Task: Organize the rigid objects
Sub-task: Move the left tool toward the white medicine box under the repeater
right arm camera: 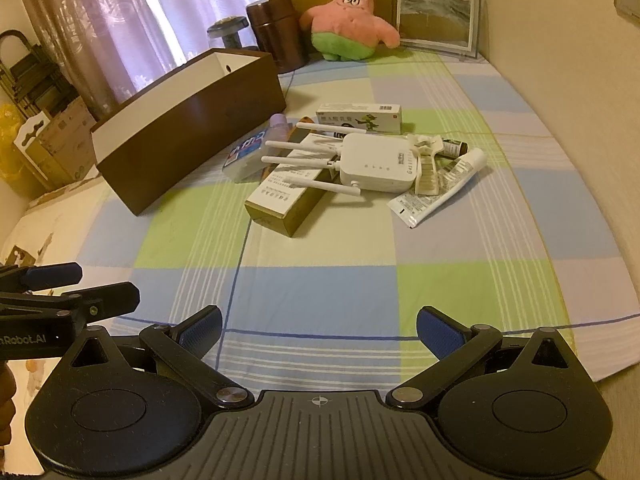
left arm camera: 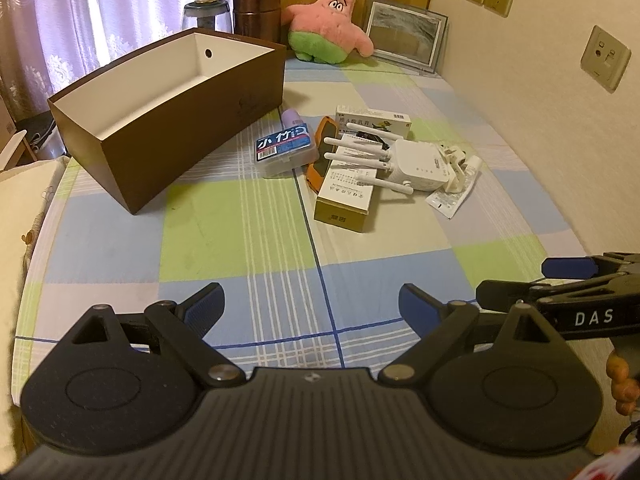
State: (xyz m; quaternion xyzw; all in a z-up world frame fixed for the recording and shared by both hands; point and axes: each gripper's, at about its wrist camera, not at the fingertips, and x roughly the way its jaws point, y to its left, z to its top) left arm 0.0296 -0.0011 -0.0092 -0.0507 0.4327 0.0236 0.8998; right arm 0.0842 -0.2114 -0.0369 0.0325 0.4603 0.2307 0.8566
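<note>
Both my left gripper [left arm camera: 310, 306] and right gripper [right arm camera: 318, 328] hover spread and empty, so nothing's boxed yet; next I reach for the white router [right arm camera: 374, 168] bound for the brown box [left arm camera: 192, 124].

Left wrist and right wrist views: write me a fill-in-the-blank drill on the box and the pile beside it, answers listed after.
1. The brown box holds ____ items.
2. The white router lies partly on top of the long ____ carton.
3. The pink star plush wears ____ shorts.
4. The left tool and the right tool both have their jaws ____.

Missing words: no; gold; green; open
</note>
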